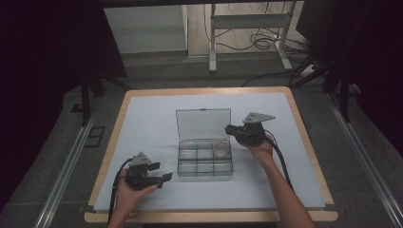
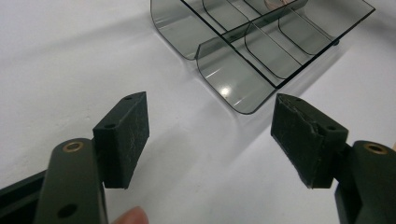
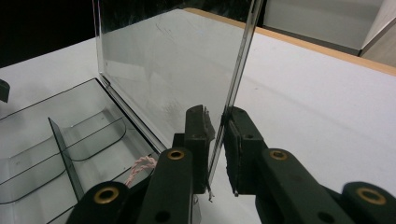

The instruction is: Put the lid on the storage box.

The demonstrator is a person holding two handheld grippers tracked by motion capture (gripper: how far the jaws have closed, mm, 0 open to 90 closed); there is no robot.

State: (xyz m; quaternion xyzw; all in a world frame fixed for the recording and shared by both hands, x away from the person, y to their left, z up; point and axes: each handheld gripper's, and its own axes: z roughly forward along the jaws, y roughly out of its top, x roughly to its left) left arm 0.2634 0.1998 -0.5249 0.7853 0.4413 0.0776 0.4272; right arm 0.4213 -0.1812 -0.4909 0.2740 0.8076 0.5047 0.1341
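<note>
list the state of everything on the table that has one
compartment box: open, resting flat on the table
lid: raised upright, its edge between the right tongs
pink cord: lying inside a compartment of the box
left tongs: open, empty, beside the box
right tongs: shut on the lid edge

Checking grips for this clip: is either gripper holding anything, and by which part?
The right gripper pinches the open lid of the clear compartment box by its side edge, near the hinge. The left gripper stands open, holding nothing.
</note>
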